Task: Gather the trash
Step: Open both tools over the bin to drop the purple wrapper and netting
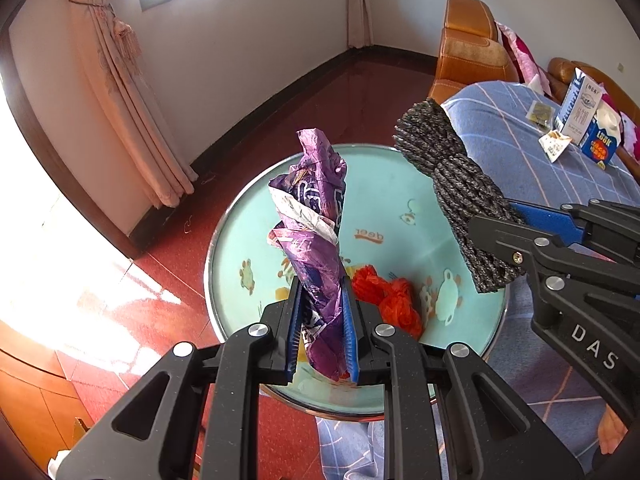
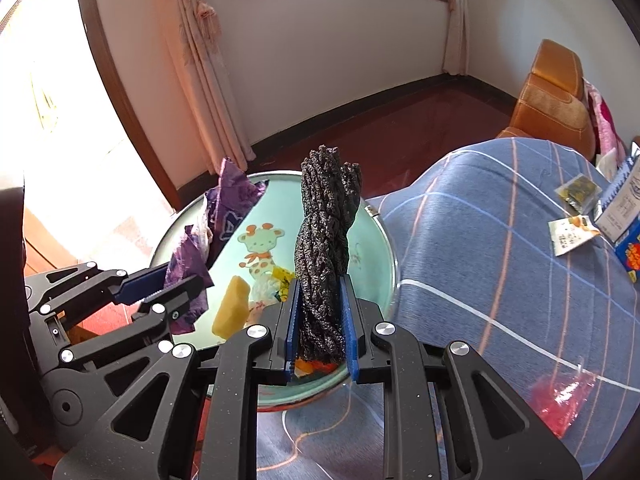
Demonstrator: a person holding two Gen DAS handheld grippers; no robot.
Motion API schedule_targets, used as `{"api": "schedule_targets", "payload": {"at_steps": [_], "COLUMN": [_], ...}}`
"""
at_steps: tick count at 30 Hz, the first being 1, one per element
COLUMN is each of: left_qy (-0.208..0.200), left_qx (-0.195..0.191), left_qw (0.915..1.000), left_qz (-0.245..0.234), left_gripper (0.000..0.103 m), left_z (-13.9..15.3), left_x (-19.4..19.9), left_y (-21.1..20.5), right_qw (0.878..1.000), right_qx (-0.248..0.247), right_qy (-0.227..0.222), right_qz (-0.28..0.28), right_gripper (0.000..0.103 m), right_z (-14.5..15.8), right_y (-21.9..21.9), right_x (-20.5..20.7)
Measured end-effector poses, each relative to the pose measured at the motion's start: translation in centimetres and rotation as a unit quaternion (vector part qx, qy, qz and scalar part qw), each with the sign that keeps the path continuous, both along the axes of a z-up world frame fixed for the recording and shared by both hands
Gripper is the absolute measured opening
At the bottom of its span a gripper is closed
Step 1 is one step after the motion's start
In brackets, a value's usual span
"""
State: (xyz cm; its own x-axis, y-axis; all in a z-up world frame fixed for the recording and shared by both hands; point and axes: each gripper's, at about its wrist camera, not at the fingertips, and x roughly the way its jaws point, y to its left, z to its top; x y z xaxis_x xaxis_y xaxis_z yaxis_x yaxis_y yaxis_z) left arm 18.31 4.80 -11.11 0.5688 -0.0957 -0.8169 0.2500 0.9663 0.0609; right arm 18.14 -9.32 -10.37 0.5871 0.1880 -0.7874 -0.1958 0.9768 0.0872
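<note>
Left gripper [image 1: 322, 328] clamped on crumpled purple wrapper [image 1: 314, 216]; right gripper [image 2: 320, 328] clamped on dark knitted cloth [image 2: 324, 248]. Both above round basin [image 1: 404, 184]; red bag [image 1: 386, 300] inside.

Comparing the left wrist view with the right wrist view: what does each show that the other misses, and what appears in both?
Left wrist only: the crumpled orange plastic bag on the round table.
Right wrist only: the yellow sponge on that table and a red plastic bag on the blue checked cloth.
Both: the left hand-held gripper shut on the purple wrapper, the right hand-held gripper shut on the dark knitted cloth, and the cartons.
</note>
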Motion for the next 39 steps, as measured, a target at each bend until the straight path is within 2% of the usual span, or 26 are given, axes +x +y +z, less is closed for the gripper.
{"api": "schedule_targets", "payload": {"at_steps": [14, 17, 19, 20, 32, 33, 34, 36, 38, 39], "left_qy": [0.017, 0.019, 0.02, 0.019, 0.017, 0.018, 0.017, 0.011, 0.008, 0.007], "left_qx": [0.005, 0.007, 0.008, 0.009, 0.012, 0.014, 0.015, 0.015, 0.01, 0.01], "left_qw": [0.9998, 0.9998, 0.9998, 0.9998, 0.9998, 0.9997, 0.9997, 0.9998, 0.9999, 0.9998], "left_qz": [-0.006, -0.006, -0.005, -0.003, -0.002, -0.001, 0.002, 0.008, 0.011, 0.014], "left_gripper": [0.018, 0.019, 0.021, 0.022, 0.026, 0.033, 0.046, 0.056, 0.062, 0.069], "left_z": [-1.1, -1.0, -1.0, -1.0, -0.8, -0.8, -0.8, -0.5, -0.2, 0.0], "left_x": [0.6, 0.7, 0.7, 0.7, 0.2, 0.3, 0.2, 0.1, 0.0, -0.1], "left_y": [-0.1, -0.2, -0.1, -0.1, -0.2, -0.3, -0.3, -0.2, -0.2, -0.1], "right_qw": [0.999, 0.999, 0.999, 0.999, 0.999, 0.999, 0.999, 0.999, 0.998, 0.998], "right_qx": [0.006, 0.008, 0.01, 0.012, 0.021, 0.022, 0.022, 0.024, 0.026, 0.027], "right_qy": [0.036, 0.04, 0.036, 0.032, 0.0, -0.002, -0.005, -0.007, -0.01, -0.011], "right_qz": [0.014, 0.018, 0.015, 0.013, -0.025, -0.029, -0.034, -0.041, -0.047, -0.05], "right_gripper": [0.021, 0.025, 0.035, 0.036, 0.036, 0.036, 0.036, 0.036, 0.036, 0.036], "right_z": [-1.8, -1.9, -1.8, -1.7, 0.2, 0.3, 0.5, 0.8, 1.0, 1.0], "right_y": [0.2, 0.2, 0.2, 0.2, -1.7, -2.0, -2.3, -2.7, -3.2, -3.4], "right_x": [1.7, 1.9, 1.8, 1.8, -0.1, -0.3, -0.6, -0.9, -1.2, -1.3]}}
